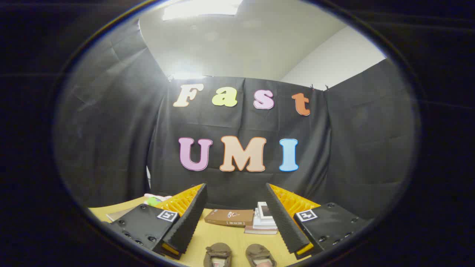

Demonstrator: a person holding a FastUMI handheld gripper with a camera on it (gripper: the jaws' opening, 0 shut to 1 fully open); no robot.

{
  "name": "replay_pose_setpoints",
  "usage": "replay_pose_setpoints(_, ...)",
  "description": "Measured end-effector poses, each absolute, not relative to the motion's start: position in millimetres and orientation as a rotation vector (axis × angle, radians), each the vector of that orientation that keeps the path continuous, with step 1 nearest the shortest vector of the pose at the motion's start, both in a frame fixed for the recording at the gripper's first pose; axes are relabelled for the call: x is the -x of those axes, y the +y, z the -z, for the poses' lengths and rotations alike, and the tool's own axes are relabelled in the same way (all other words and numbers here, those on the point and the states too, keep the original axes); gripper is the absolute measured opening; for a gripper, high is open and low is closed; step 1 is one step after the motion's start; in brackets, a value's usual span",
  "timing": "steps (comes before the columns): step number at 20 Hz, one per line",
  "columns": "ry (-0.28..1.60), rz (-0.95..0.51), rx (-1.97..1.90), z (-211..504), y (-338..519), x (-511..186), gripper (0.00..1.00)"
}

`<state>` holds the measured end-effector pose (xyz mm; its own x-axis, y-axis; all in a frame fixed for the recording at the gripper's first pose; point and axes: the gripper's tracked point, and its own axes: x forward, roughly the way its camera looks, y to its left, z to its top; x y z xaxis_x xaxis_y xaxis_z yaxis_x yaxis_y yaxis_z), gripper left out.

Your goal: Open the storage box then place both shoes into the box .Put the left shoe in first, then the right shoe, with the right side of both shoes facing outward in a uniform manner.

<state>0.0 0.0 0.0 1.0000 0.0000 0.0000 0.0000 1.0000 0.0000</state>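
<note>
The tongs are held wide apart and empty above the table. Both shoes are seen just below, between the fingers, unlifted. Nothing appears packed yet.

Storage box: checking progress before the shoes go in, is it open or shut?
Shut: the brown storage box lies flat with its lid down, beyond the open tongs.

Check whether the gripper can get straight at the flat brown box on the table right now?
Probably yes: the gripper has its jaws wide apart, and the flat brown box lies beyond them across bare wooden table.
</note>
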Motion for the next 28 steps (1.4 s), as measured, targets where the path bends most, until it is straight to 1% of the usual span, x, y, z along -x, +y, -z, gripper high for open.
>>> replay_pose_setpoints(19, 0.024, 0.011, -0.015, 17.7, -17.1, -11.6, 0.99)
replay_pose_setpoints(26, 0.094, -0.116, -0.149, 41.2, 9.2, -18.6, 0.99)
replay_pose_setpoints(28, 0.133, -0.173, -0.196, 53.7, 25.4, -20.8, 0.99)
